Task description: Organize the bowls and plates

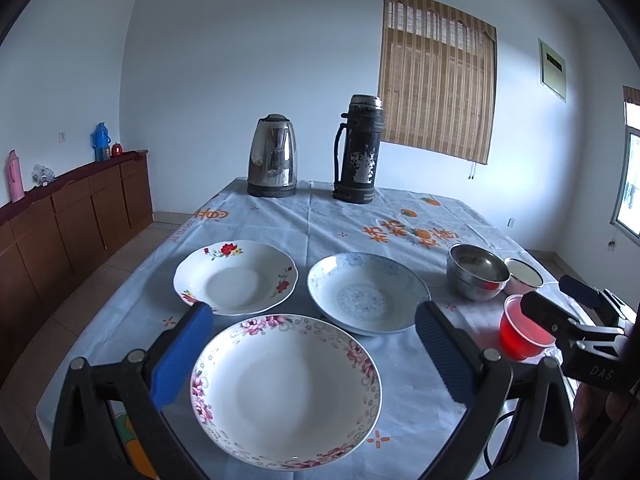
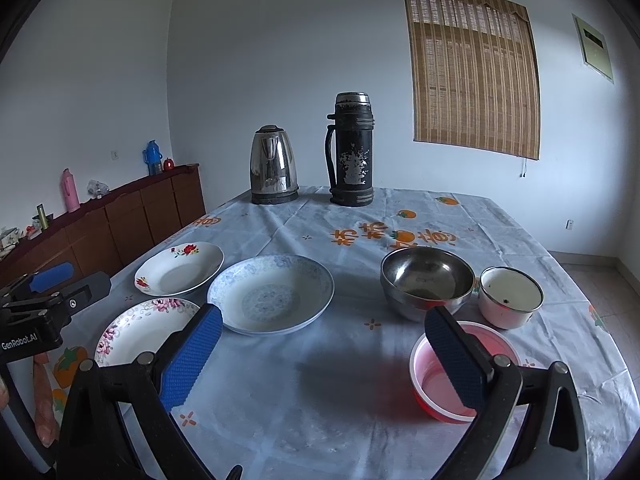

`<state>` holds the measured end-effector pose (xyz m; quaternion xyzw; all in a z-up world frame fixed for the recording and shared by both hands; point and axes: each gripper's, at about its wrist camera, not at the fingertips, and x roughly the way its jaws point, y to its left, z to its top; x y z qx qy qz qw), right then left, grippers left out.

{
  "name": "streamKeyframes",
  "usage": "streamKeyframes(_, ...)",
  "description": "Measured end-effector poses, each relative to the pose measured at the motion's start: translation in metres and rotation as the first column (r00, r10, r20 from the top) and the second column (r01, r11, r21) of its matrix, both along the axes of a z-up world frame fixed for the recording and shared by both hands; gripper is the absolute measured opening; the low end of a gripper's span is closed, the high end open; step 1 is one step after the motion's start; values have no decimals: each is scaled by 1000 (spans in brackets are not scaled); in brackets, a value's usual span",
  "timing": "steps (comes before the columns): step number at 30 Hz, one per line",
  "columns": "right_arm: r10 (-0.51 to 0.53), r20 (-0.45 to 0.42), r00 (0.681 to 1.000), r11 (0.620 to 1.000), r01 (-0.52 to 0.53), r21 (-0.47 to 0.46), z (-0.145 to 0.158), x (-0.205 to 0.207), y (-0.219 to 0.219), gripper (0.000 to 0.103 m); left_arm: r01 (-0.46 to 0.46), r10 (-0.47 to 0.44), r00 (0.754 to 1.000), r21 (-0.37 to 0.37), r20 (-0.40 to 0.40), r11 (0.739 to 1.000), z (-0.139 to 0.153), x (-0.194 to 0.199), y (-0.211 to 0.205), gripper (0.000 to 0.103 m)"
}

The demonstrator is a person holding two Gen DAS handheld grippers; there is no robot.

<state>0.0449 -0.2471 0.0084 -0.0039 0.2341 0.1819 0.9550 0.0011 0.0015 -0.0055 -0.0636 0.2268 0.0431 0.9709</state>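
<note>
Two hand-held grippers hover over a table (image 2: 320, 380) draped in a pale blue cloth printed with oranges; the left gripper (image 1: 314, 356), its blue-padded jaws spread wide and holding nothing, frames the nearest dish, a shallow white ceramic plate rimmed with pink flowers (image 1: 286, 390), which lies empty at the table's near edge; the right gripper (image 2: 324, 360), jaws likewise apart and empty, hangs over bare cloth to the right of that pink-flowered plate, its right pad (image 2: 456, 364) in front of a translucent red plastic bowl (image 2: 464, 372), which appears empty.

Just beyond the pink-flowered plate, to its right, sits a pale blue-patterned ceramic plate (image 1: 368, 292), empty; to the left of that lies a white scalloped plate with red flowers (image 1: 236, 276), also empty; all three sit close together, and whether their rims touch cannot be told.

Further right of the blue-patterned plate stands a round stainless-steel bowl (image 2: 427, 282), with only a dark smear visible at its bottom; just beside it is a small white enamel cup (image 2: 510, 296) with dark specks inside.

At the far end of the table stand a steel electric kettle (image 2: 274, 166), lid closed, and a tall black thermos flask with worn paint (image 2: 351, 150), capped.
</note>
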Motion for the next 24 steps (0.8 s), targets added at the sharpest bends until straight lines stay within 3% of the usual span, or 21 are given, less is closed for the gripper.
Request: streamKeyframes(24,30,-50,998,999,-31,-11,-16,15,20,102,-46,45,998,-14,-52,999,-16,14,17,103)
